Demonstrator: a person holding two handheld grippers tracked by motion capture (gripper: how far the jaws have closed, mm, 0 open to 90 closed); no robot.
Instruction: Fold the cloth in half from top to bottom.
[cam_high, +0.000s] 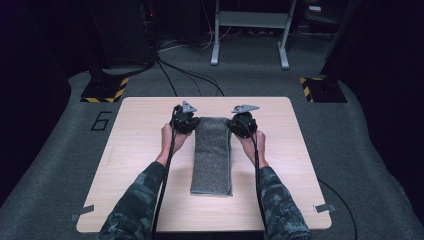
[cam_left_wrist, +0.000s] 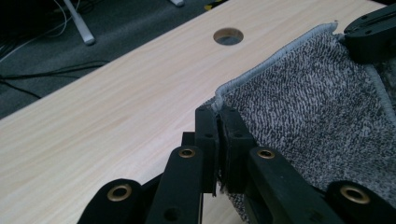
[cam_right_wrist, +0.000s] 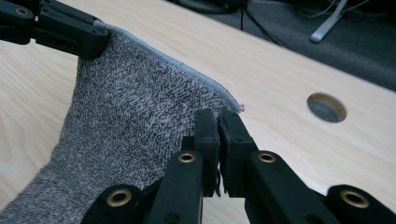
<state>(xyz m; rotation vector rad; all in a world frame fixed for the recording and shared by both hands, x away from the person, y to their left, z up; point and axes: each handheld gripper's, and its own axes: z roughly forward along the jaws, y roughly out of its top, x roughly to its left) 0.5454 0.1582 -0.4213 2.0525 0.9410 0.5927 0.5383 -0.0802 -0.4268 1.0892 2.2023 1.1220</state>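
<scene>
I have both grippers, left (cam_left_wrist: 218, 122) and right (cam_right_wrist: 218, 122), fingers pinching the grey towel's (cam_high: 212, 155) far corners, lifted off the tabletop (cam_high: 140, 150) to fold it.

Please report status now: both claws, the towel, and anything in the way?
Left claw shut on towel far corner; right claw shut on the other. Far edge lifted off table, near end resting. Nothing in the way.
</scene>
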